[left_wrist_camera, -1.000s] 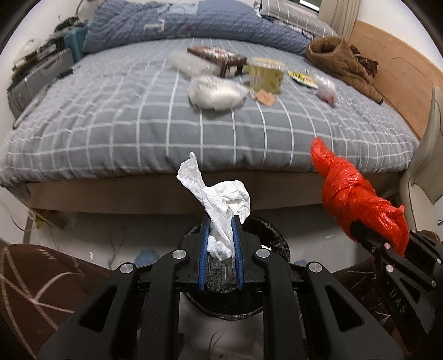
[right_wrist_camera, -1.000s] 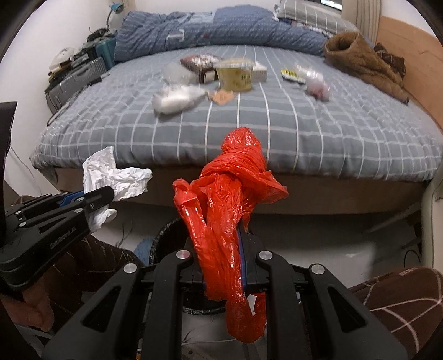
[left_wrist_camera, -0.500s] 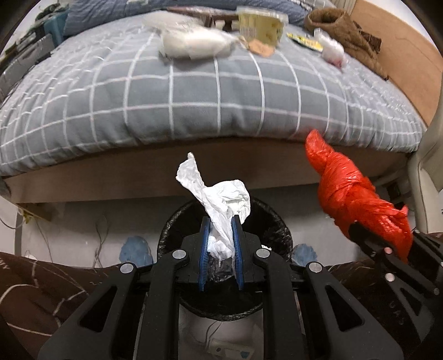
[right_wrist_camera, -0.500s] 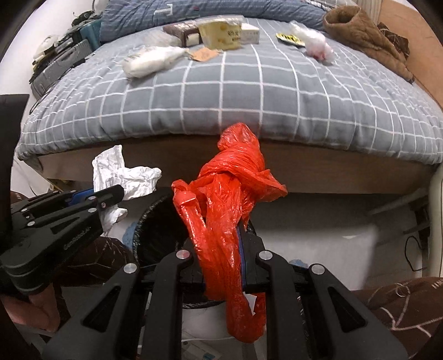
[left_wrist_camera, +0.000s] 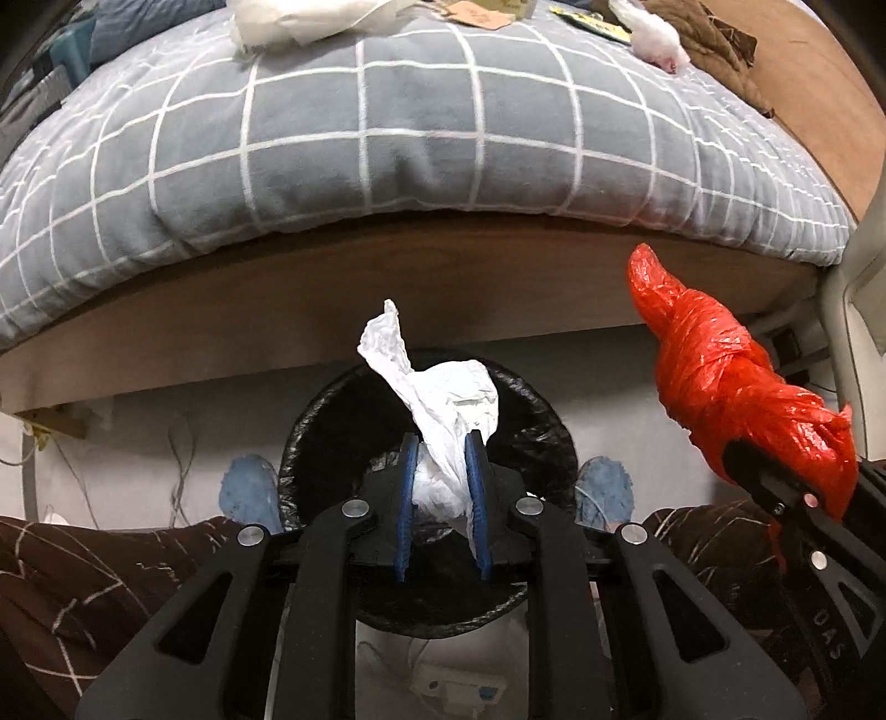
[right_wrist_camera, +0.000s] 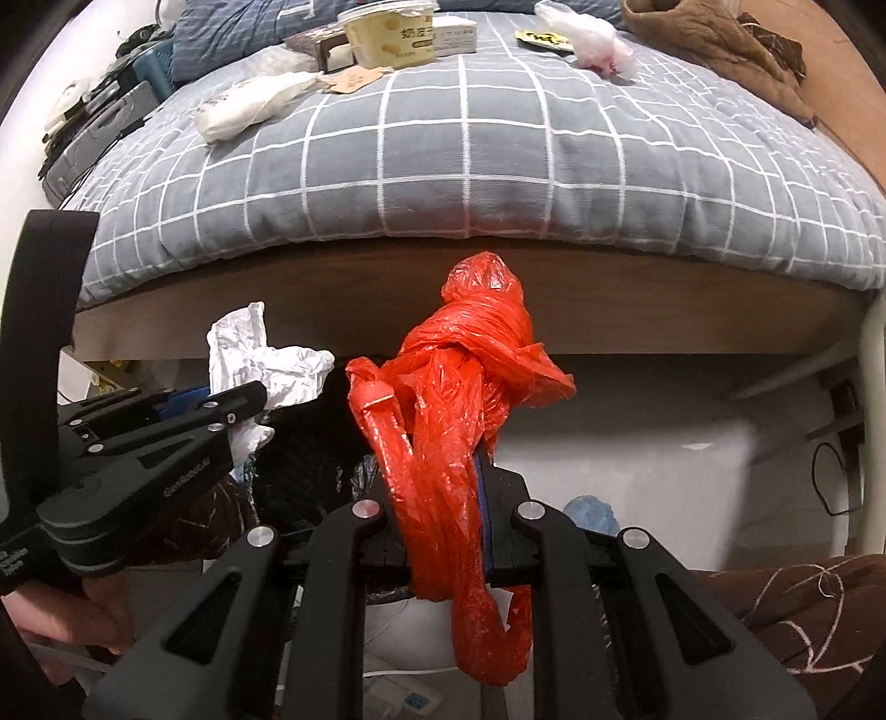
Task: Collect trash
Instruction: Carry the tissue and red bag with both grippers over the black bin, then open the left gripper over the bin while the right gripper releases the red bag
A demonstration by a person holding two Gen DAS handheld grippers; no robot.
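Observation:
My left gripper [left_wrist_camera: 441, 471] is shut on a crumpled white paper [left_wrist_camera: 443, 399] and holds it right over the black-lined trash bin [left_wrist_camera: 531, 404] on the floor by the bed. The paper also shows in the right wrist view [right_wrist_camera: 266, 365], with the left gripper [right_wrist_camera: 243, 404] there. My right gripper [right_wrist_camera: 443, 471] is shut on a knotted red plastic bag [right_wrist_camera: 459, 399], held to the right of the bin [right_wrist_camera: 299, 471]. The red bag shows in the left wrist view [left_wrist_camera: 720, 376] too.
The bed with the grey checked blanket [right_wrist_camera: 498, 155] carries more trash: a white bag [right_wrist_camera: 249, 105], a yellow tub [right_wrist_camera: 387, 33], boxes, a small white-pink bag [right_wrist_camera: 598, 41]. A brown coat [right_wrist_camera: 720, 50] lies at the far right. Brown-patterned legs flank the bin.
Both grippers have moved down and forward toward the bin, tilting downward. The bed has risen in view and the bin now lies under the white paper.

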